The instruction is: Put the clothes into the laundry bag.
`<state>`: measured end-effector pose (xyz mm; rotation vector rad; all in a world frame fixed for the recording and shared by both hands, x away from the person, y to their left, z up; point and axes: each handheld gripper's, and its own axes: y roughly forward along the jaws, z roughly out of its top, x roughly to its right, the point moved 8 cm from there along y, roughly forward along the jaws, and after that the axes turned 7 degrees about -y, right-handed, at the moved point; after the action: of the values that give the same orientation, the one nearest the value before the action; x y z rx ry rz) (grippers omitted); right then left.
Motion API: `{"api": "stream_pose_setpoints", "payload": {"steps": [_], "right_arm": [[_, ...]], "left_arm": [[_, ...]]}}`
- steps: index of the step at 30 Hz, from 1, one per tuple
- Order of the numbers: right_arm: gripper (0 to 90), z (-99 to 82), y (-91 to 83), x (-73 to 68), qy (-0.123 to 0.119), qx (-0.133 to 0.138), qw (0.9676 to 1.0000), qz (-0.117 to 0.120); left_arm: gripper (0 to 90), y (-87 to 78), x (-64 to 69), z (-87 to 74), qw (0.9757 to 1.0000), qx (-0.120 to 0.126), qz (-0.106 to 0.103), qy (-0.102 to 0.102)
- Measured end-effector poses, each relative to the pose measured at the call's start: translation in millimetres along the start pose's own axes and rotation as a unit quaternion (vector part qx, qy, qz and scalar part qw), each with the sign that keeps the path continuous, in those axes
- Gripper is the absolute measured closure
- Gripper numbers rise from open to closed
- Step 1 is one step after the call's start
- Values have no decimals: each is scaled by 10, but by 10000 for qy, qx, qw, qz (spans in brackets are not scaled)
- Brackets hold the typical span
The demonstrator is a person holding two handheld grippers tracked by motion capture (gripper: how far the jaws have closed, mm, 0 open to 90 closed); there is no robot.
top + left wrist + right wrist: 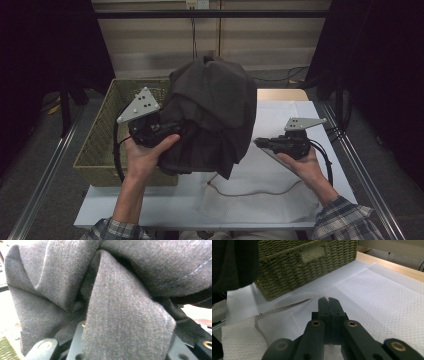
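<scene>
Left gripper (167, 131) clamps the dark garment (210, 115) beside the wicker basket (102, 145) — jaws buried in cloth. Right gripper (261, 143) closed, empty — farther from the basket.

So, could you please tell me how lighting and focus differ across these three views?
High view: dim, corners near black, dark garment underexposed. Left gripper view: grey fabric close up, soft, upper left blown out. Right gripper view: evenly lit, wicker basket and white cloth sharp.

Dark grey twill garment (212, 115), bunched and deeply folded, hangs lifted above table, upper bulk over right edge of woven basket (102, 135), lower folds trailing toward white cloth; fine stitched seam visible close-up (125, 315); pinched in left gripper (167, 131).
</scene>
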<state>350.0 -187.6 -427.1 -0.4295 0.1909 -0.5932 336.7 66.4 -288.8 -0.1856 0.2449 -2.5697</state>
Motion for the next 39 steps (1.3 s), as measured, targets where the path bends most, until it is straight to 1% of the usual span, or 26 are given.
{"api": "stream_pose_setpoints", "payload": {"steps": [1,2,5,8,9,11,13,15,16,18,19,20,22,23,25,26,27,29,30,31,32,33,35,37,38,39], "right_arm": [[900,-1,-4,5,11,0,10000,-2],[900,1,-8,10,18,14,10000,-12],[900,11,-24,21,33,49,10000,-16],[900,14,-36,30,39,64,10000,-24],[900,16,-37,32,49,68,10000,-31],[900,28,-41,45,50,107,9999,-69],[900,42,-45,59,45,126,9999,-86],[900,55,-53,70,33,151,9998,-103],[900,58,-58,76,31,156,9998,-115],[900,62,-67,86,68,179,9997,-115],[900,62,-73,95,80,177,9997,-134],[900,63,-75,101,84,182,9997,-148],[900,73,-95,109,91,226,9995,-200],[900,85,-110,109,94,264,9993,-241],[900,100,-124,106,92,257,9993,-264],[900,91,-121,111,83,207,9993,-292],[900,74,-114,123,110,177,9993,-304],[900,42,-101,154,161,136,9993,-310],[900,38,-99,157,192,134,9993,-287],[900,38,-94,160,210,137,9993,-286],[900,40,-88,158,212,133,9993,-291],[900,42,-81,153,207,132,9993,-297],[900,37,-66,145,204,98,9993,-285],[900,32,-59,145,208,87,9993,-292],[900,33,-60,147,210,97,9993,-285],[900,38,-64,148,225,114,9993,-285]], "left_arm": [[699,14,33,-13,10000,-41,-50,-43],[699,32,58,-24,10000,-47,-65,-38],[699,67,129,-78,9998,-154,-115,7],[699,108,221,-162,9993,-323,-178,55],[698,118,243,-188,9990,-393,-193,107],[698,144,279,-227,9985,-473,-237,117],[697,173,311,-257,9982,-539,-194,165],[697,198,351,-287,9978,-600,-239,180],[697,207,368,-305,9970,-679,-232,275],[696,250,416,-344,9962,-759,-289,326],[696,280,436,-370,9957,-808,-265,364],[696,319,455,-417,9945,-910,-249,462],[695,393,470,-498,9928,-1039,-289,529],[695,431,460,-554,9912,-1149,-291,585],[695,502,455,-655,9898,-1285,-315,526],[694,528,456,-690,9896,-1312,-315,490],[694,545,453,-715,9889,-1352,-350,502],[693,563,470,-747,9886,-1386,-352,463],[692,566,482,-756,9873,-1440,-416,524],[691,567,501,-761,9865,-1463,-446,590],[690,570,522,-766,9863,-1478,-442,581],[689,574,540,-768,9856,-1511,-474,595],[689,591,575,-751,9856,-1499,-516,594],[689,597,624,-724,9866,-1442,-547,532],[690,593,651,-713,9864,-1431,-577,560],[689,588,680,-702,9868,-1397,-606,554]]}}
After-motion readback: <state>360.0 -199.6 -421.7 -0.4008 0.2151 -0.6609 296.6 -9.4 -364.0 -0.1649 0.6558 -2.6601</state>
